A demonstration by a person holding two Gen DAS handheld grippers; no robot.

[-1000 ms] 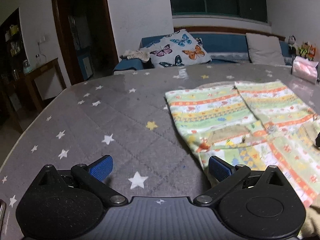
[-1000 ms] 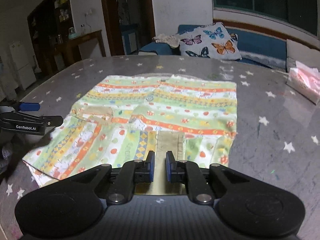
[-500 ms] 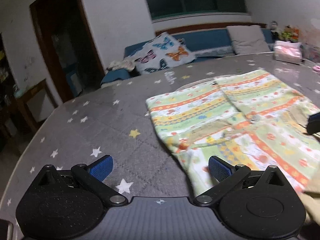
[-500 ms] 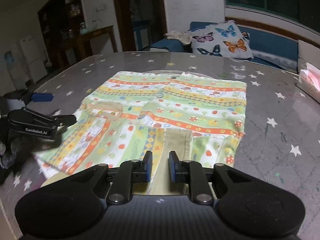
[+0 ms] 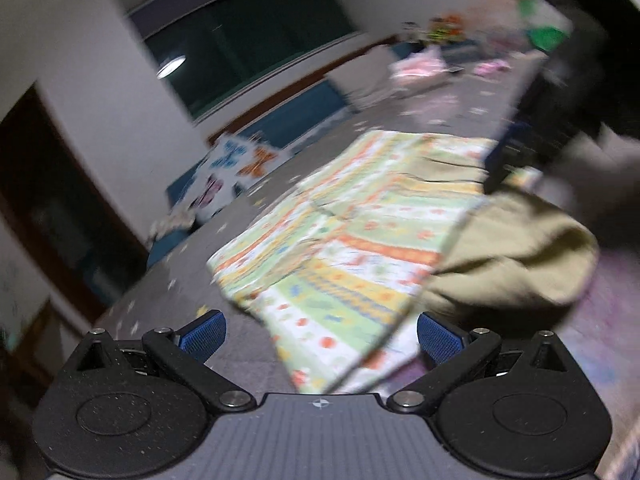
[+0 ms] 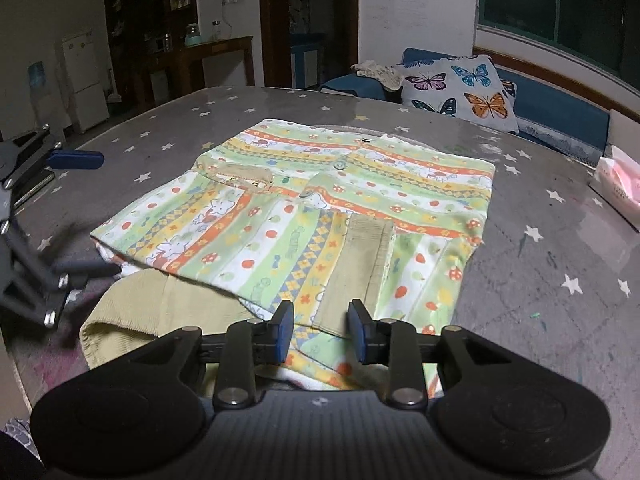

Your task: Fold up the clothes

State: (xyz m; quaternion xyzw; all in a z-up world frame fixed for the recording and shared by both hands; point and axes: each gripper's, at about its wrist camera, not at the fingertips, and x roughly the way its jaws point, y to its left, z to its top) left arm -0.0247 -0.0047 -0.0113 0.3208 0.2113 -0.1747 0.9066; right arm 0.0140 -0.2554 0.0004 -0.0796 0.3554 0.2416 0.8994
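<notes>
Dim living room at night, with a grey star-print table (image 6: 520, 280) taking up most of the view. The striped kids' shorts (image 6: 320, 208) lie flat in the middle, olive lining flipped out at the near-left corner. The right gripper (image 6: 320, 330) sits partly open at the near hem, pinching nothing. The left gripper (image 5: 320, 334) is spread wide over the near corner. There's plenty of bare tabletop to the right, with a pink packet (image 6: 618, 184) near that edge.
</notes>
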